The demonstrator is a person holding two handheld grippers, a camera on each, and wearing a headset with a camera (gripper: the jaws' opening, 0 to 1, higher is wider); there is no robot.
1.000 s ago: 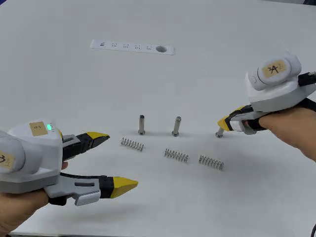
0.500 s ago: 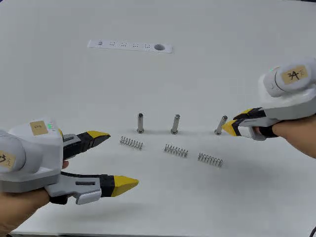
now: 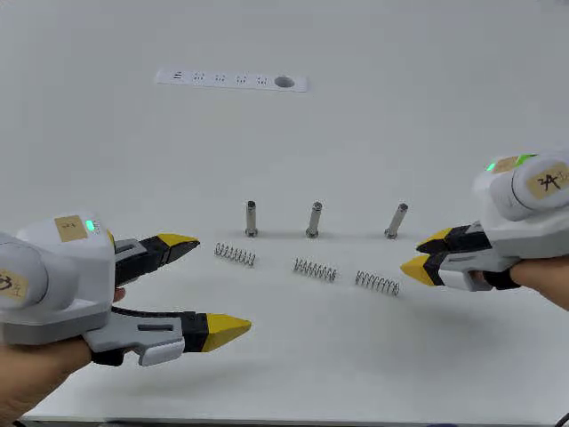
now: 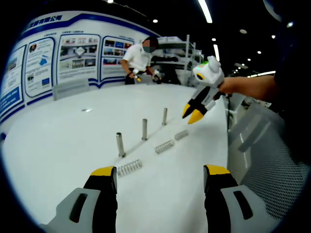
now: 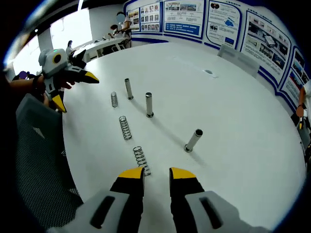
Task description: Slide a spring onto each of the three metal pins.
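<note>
1. Yellow-tipped left tongs (image 3: 218,285) are spread wide and empty, nearer you than the middle pin (image 3: 314,220); your right tongs (image 3: 416,255), to its right, stand slightly parted, pinching nothing.
2. On your side of that pin, loose on the smooth white table (image 3: 400,133), lie the middle spring (image 3: 315,269), left spring (image 3: 236,256) and right spring (image 3: 377,283): thin wire coils, probably light, squashy and quick to roll. Take one softly across the coils near an end, leaving its bore clear.
3. Flanking the middle pin stand the left pin (image 3: 252,219) and right pin (image 3: 396,221), bare polished steel, rigid.
4. Beyond it lies a flat white power strip (image 3: 231,80).
</note>
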